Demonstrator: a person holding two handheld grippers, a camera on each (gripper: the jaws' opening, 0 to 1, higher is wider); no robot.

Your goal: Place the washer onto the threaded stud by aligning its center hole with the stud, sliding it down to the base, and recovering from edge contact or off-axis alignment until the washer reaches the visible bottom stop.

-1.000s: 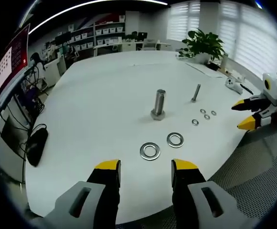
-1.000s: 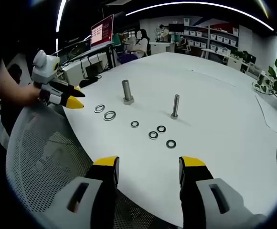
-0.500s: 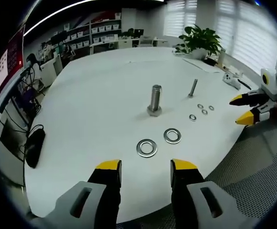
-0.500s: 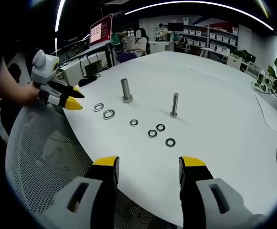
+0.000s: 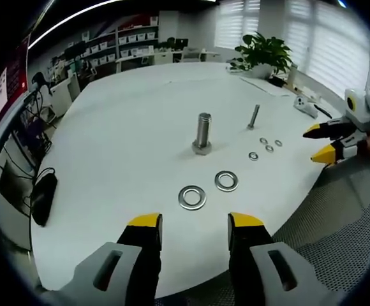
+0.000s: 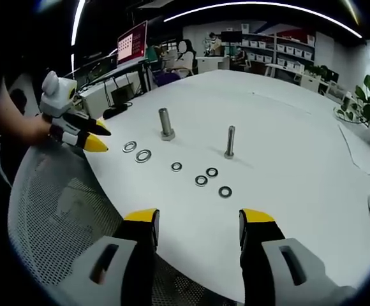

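Two large washers (image 5: 192,197) flat on the white table (image 5: 127,140), just this side of the thick stud (image 5: 201,134), a little apart from each other. Second one (image 5: 226,180) nearer the small stud (image 5: 254,117). Four small washers (image 5: 253,155) scattered close by the small stud's base. Both studs upright and bare, nothing threaded on yet.

Left gripper (image 5: 189,222) spread wide and empty, hanging above the table's near edge, short of the large washers and roughly in line with the thick stud beyond. Right gripper (image 6: 198,219) likewise parted, nothing between the jaws, hanging off the table edge, well back from the small washers (image 6: 201,180). Each visible in the other's view, jaws apart there too.

Likely handling: thin steel rings, rigid, light, smooth and slippery, lying flush on a hard top with no lip to get under. Probably best tipped or slid to the table edge, or pinched across the outer rim with the hole left free. Grasp across the ring's width, not through the hole, so the hole stays visible for lining up over the stud top. Tilt risk: any cocked hold apt to catch the ring on the threads; level release and a nudge probably enough to drop it to the hex base.
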